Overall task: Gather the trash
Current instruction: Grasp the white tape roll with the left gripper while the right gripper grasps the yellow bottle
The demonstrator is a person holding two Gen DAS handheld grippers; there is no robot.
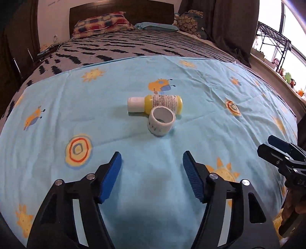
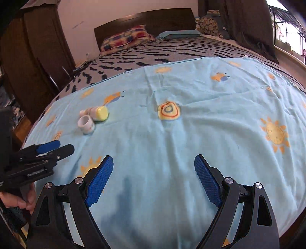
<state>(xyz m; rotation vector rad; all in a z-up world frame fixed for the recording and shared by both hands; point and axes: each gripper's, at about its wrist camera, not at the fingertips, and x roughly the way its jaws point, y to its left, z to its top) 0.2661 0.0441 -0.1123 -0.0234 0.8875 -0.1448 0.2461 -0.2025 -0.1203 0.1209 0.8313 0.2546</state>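
A yellow bottle (image 1: 164, 103) with a white cap lies on its side on the light blue patterned sheet (image 1: 76, 107). A small white cup-like container (image 1: 161, 121) rests tipped against its near side. My left gripper (image 1: 152, 155) is open just short of them, nothing between its blue pads. The right wrist view shows the bottle (image 2: 100, 113) and the white container (image 2: 87, 124) far to the left, with the left gripper (image 2: 57, 146) below them. My right gripper (image 2: 154, 158) is open over bare sheet and holds nothing; its tips (image 1: 267, 143) show at the right edge of the left wrist view.
The sheet lies over a grey, black-patterned bedspread (image 1: 124, 44). Pillows (image 1: 101, 22) and a dark headboard (image 1: 122, 9) are at the far end. A dark wardrobe (image 2: 32, 57) stands on the left and a window ledge with small toys (image 1: 286, 76) on the right.
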